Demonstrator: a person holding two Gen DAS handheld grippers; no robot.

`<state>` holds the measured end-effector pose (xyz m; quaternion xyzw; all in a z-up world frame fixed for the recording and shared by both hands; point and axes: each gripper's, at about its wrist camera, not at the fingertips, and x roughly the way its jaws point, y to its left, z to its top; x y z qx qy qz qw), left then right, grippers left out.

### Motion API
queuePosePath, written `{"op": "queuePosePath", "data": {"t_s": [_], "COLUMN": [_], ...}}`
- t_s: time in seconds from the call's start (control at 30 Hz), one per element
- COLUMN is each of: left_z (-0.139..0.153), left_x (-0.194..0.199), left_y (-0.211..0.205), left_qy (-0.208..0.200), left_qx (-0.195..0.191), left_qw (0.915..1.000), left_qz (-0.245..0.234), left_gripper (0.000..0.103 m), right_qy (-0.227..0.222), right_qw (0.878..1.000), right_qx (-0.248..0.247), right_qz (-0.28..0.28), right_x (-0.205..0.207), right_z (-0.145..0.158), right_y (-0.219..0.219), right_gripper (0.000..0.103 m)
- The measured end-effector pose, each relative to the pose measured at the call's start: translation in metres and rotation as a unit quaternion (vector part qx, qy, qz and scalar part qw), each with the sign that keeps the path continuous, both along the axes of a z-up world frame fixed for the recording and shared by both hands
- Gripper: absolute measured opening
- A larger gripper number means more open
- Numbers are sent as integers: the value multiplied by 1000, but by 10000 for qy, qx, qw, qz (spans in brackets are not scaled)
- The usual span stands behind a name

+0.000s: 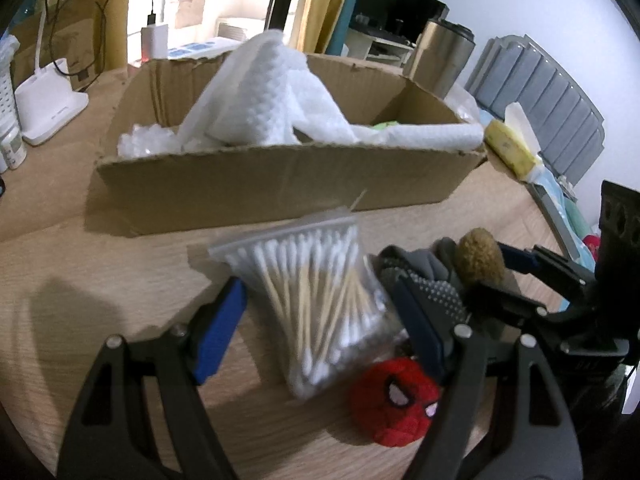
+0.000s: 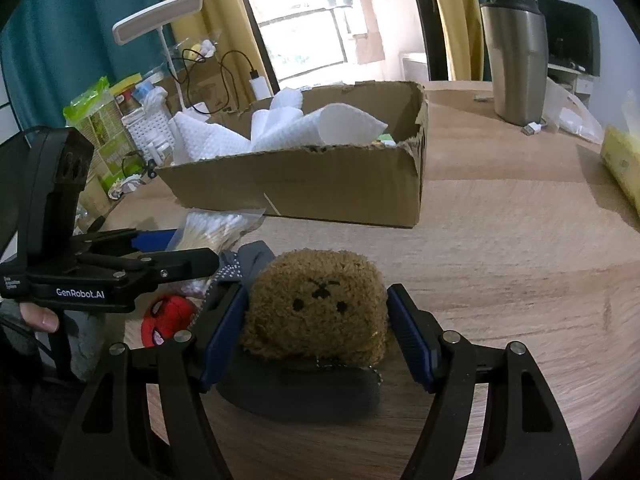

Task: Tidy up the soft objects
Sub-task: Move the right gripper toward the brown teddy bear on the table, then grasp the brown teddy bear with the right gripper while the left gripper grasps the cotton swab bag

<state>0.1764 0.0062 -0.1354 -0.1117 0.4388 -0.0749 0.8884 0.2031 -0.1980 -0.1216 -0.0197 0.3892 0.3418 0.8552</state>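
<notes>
A clear bag of cotton swabs lies on the wooden table between the open fingers of my left gripper; the bag also shows in the right wrist view. A red Spider-Man plush lies by the right finger, also visible from the right wrist. A brown plush sits on a grey dotted glove between the open fingers of my right gripper. The brown plush and glove also appear in the left wrist view. A cardboard box holds white towels.
A steel tumbler stands at the far right of the table. A yellow tissue pack lies right of the box. A white desk lamp, white basket and snack bags crowd the far left. The box is ahead.
</notes>
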Motion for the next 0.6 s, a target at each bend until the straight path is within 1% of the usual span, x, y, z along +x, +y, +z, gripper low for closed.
{"op": "queuePosePath", "data": {"t_s": [0.13,0.37,0.47,0.5,0.57,0.6], "left_z": [0,-1,-1,-1,0,1], "left_x": [1,-1,-2,-3,-3,-4], "left_y": [-2,-2,-2,-3,-5,-6], "left_qy": [-20,-61,-96,-102,-130,-150], "left_qx": [20,-48,-59,-41,15,31], "left_qw": [10000,9999,9999,9998,9997,9996], "left_qz": [-35,-75,-122,-144,-200,-228], "left_gripper": [78,78,76,70,65,60], "right_qy": [-17,-116,-140,-147,-176,-186], "right_qw": [10000,9999,9999,9998,9998,9998], "right_qx": [34,37,71,81,82,91], "right_qz": [18,81,62,57,43,34], "right_x": [-1,-4,-4,-3,-3,-3], "right_z": [0,0,0,1,2,2], "right_y": [0,-2,-5,-6,-6,-7], "right_gripper": [74,66,64,64,63,63]}}
